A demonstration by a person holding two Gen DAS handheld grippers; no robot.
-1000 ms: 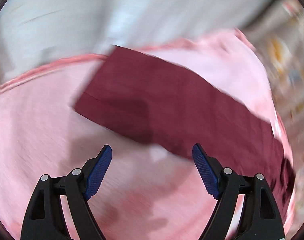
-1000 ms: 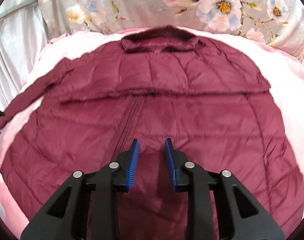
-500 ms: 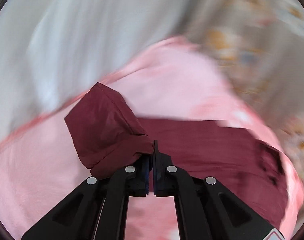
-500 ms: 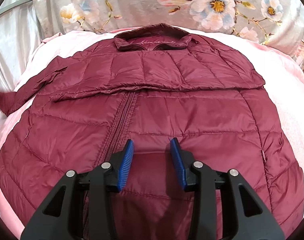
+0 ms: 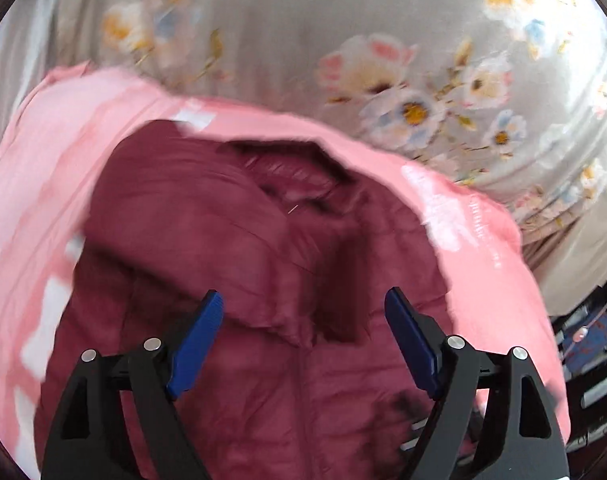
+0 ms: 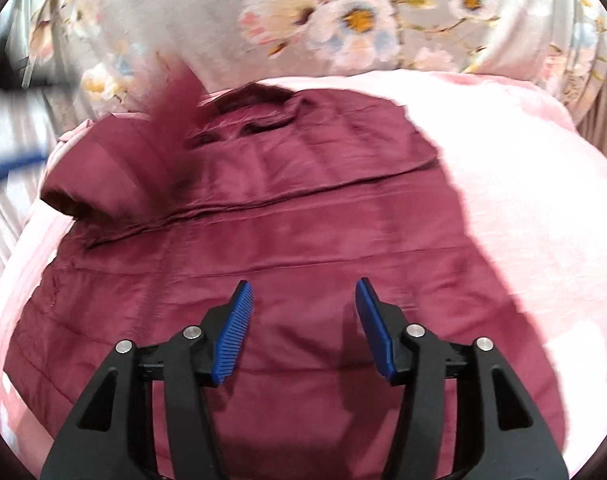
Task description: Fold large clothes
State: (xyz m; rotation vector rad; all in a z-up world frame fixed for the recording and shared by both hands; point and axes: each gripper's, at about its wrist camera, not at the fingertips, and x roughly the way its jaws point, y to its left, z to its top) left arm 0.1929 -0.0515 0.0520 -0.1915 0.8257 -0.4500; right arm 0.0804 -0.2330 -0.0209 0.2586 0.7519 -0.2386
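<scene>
Floral fabric backs a pink bed bearing the maroon jacket. One sleeve lies folded inward; further folds remain. Left tool and right tool hover spread, empty.

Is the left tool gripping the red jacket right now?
No, in the left wrist view the left tool has its blue fingers spread wide apart above the maroon jacket, with nothing pinched between them.

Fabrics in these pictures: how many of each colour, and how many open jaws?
Maroon jacket: 1
Pink blanket: 1
Grey floral cloth: 1
Grippers with jaws open: 2, left gripper and right gripper
Total: 5
</scene>
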